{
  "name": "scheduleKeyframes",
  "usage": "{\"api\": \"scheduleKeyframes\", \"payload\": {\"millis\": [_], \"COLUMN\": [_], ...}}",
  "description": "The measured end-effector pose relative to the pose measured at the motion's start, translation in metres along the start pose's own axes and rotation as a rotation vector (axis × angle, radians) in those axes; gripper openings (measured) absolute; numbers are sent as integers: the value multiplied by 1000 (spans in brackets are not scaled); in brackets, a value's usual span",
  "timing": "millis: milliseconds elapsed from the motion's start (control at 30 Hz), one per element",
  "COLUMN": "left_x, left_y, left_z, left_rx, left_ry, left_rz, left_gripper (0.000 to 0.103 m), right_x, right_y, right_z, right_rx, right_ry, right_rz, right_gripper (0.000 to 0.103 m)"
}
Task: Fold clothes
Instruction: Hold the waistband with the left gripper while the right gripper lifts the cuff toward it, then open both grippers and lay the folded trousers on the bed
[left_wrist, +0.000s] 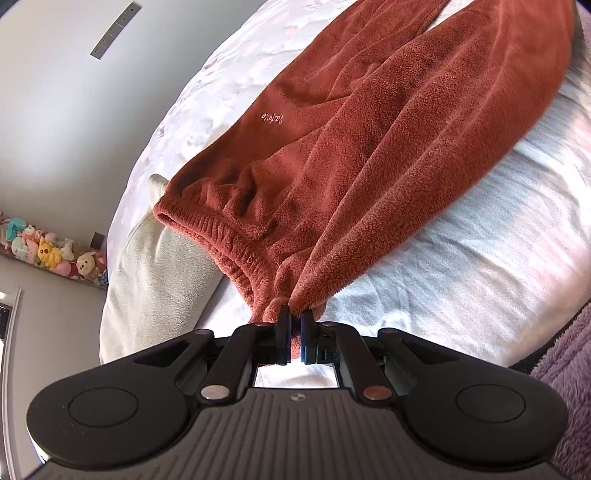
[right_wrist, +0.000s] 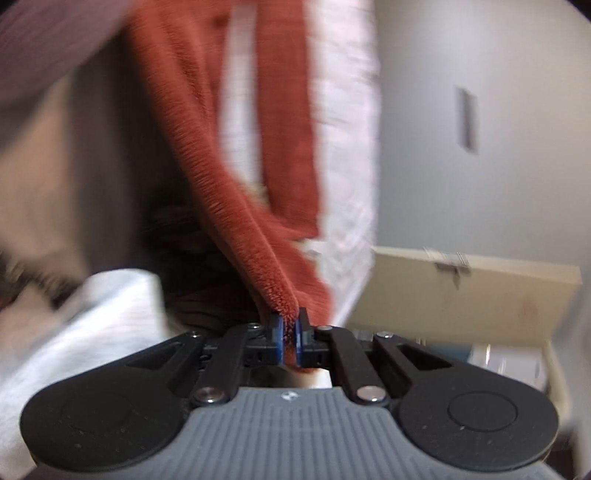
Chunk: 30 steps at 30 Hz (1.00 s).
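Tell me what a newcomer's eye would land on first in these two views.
The rust-red fleece trousers spread across the white bed, with the left gripper pinching the waistband end. In the blurred right view, the right gripper clamps another fold. Colourful plush toys line the far left wall.

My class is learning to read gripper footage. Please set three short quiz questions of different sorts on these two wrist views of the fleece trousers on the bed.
1. True or false: the left gripper is shut on the rust fleece trousers.
2. What lies under the trousers: A a white bedsheet, B a wooden floor, C a glass table?
3. Fill in: the right gripper pinches a fold of ____.

Key: 1 true; 2 A; 3 the trousers' fleece.
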<state>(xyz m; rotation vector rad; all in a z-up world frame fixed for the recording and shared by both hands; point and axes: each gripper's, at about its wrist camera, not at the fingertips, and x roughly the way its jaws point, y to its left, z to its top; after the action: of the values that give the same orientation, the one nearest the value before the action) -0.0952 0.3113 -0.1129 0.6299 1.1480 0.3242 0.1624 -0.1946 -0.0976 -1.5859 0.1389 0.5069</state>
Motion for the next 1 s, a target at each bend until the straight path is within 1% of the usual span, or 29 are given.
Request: {"api": "scheduleKeyframes", "payload": {"millis": [33, 100, 200, 267, 433, 567, 733, 867, 1000], "left_x": [-1, -4, -7, -8, -8, 1, 29, 58, 92], "left_y": [0, 1, 9, 21, 56, 88, 130, 153, 172], "left_z": [-2, -6, -10, -7, 17, 42, 79, 107, 133], "left_rx": [4, 4, -28, -66, -131, -174, -221, -183, -135], "left_ry": [-2, -6, -14, -22, -43, -37, 11, 53, 96], "left_rz": [6, 15, 11, 10, 39, 55, 44, 59, 48], "left_gripper": [3, 3, 3, 3, 3, 3, 3, 3, 3], "right_x": [-4, -7, -7, -2, 18, 54, 106, 153, 205], "right_y": [-10, -23, -30, -36, -50, -69, -89, -103, -112], "right_z": [-3, -10, -13, -12, 5, 20, 42, 60, 77], "right_rx": [54, 129, 167, 177, 209, 241, 234, 239, 220], "right_ry": [9, 35, 53, 56, 79, 106, 116, 122, 138], "right_rz": [-15, -18, -9, -13, -25, -15, 14, 52, 109], "right_gripper": [6, 6, 6, 6, 6, 6, 6, 6, 6]}}
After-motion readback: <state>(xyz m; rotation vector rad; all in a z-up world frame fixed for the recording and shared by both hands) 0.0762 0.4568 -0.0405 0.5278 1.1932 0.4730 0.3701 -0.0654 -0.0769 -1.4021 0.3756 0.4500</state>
